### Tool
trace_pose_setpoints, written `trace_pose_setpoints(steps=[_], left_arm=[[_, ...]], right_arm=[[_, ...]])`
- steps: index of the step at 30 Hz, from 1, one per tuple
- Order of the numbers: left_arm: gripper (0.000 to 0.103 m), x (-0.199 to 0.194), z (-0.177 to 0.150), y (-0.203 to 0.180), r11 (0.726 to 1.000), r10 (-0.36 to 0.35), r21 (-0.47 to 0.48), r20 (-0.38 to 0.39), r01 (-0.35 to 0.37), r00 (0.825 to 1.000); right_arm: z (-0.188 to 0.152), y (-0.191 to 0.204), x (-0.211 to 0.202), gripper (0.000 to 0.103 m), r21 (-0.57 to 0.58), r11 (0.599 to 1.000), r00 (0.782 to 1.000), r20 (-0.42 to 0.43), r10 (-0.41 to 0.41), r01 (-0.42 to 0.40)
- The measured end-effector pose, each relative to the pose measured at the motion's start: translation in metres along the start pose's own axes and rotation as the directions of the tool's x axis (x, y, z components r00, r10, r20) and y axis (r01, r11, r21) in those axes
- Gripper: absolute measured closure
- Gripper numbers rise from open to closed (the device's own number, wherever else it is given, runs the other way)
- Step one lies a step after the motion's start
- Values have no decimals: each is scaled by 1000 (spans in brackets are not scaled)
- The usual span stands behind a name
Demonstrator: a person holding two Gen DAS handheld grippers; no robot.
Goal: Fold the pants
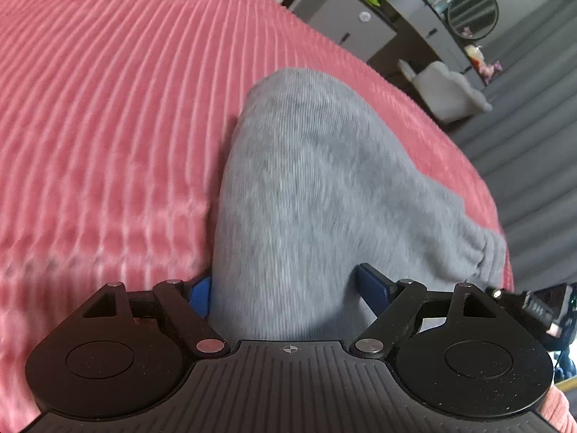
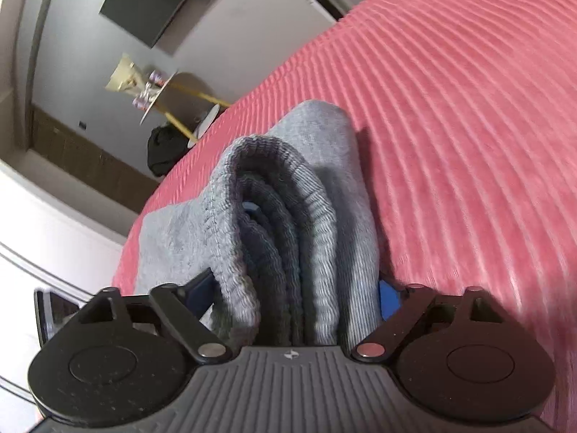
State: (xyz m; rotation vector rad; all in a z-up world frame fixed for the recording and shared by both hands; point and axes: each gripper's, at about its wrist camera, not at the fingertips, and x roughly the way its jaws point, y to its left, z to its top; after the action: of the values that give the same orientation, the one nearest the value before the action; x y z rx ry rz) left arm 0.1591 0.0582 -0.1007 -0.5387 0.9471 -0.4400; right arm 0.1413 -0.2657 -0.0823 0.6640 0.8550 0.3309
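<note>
Bed [image 1: 108,108]: it was covered by a pink ribbed spread that filled most of both wrist views.
Pants [image 1: 306,198]: grey knit, they lay on the pink spread near the bed's edge, bunched into a thick folded bundle, and ran from between the fingers away toward the far edge.
Left gripper [image 1: 288,288]: its jaws stood wide, one blue pad on each side of the grey cloth; the bundle filled the gap between them, and the blur kept me from telling whether the pads pressed on it.
Pants cuff [image 1: 487,252]: a gathered ribbed end lay to the right of the left gripper, close to the bed's edge.
Room behind, left view: a grey cabinet [image 1: 342,21] and a round mirror [image 1: 472,12] stood beyond the bed.
Right gripper [image 2: 297,294]: its jaws also stood wide, with several stacked layers of the ribbed waistband [image 2: 274,223] rising up between the blue pads; whether the pads squeezed the layers could not be told.
Room behind, right view: a dark screen [image 2: 158,3] hung on the wall, and a black bag [image 2: 164,155] sat on the floor past the bed.
</note>
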Motion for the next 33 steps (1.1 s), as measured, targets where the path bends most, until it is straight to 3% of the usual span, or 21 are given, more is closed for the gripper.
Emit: trace_pose_setpoints(steps=[2,5,9,11,12,14,15,19,25,27,28,30,33], left_arm=[[24,4,4,-2,1000,-19,16,1,19,1000],[29,5,6,-9,996,-24,89,-2,24,1000],[24,14,9,-15,995,-15,103,-14,16,1000],[29,14,9,-20,993,0,117,-7,0,1000],[32,13,8,-23,991,5,134,3,-5,1000],[51,8,6,-27,988,-13,155,22,10,1000],[55,4,7,-27,988,-21,151,38,15,999],[66,-12,16,-30,995,-68,77,82,62,994],[68,-14,47,-75,988,-113,120,147,96,983],[58,-6,55,-84,994,-62,96,157,47,986],[50,-3,58,-88,997,12,69,174,-25,985],[50,-1,54,-93,987,146,33,229,-157,963],[46,-4,32,-96,980,172,54,233,-190,957]], right_arm=[[5,-1,6,33,6,1000,1000,-16,24,-24],[11,-1,19,32,41,997,997,-40,70,-68],[18,4,34,11,29,993,991,-71,117,-115],[20,13,41,11,0,996,993,-78,88,-88],[20,17,42,16,-11,998,996,-69,62,-63],[17,25,39,36,-47,999,999,-33,-6,5],[15,29,37,40,-56,998,1000,-20,-16,14],[15,49,25,48,-76,996,999,31,-37,40],[52,71,5,49,-80,997,991,137,8,3],[68,74,1,47,-96,995,985,169,-11,28],[76,74,0,43,-100,994,983,179,-34,52],[90,71,-4,33,-74,990,978,182,-102,117],[87,58,-15,25,18,985,968,181,-172,171]])
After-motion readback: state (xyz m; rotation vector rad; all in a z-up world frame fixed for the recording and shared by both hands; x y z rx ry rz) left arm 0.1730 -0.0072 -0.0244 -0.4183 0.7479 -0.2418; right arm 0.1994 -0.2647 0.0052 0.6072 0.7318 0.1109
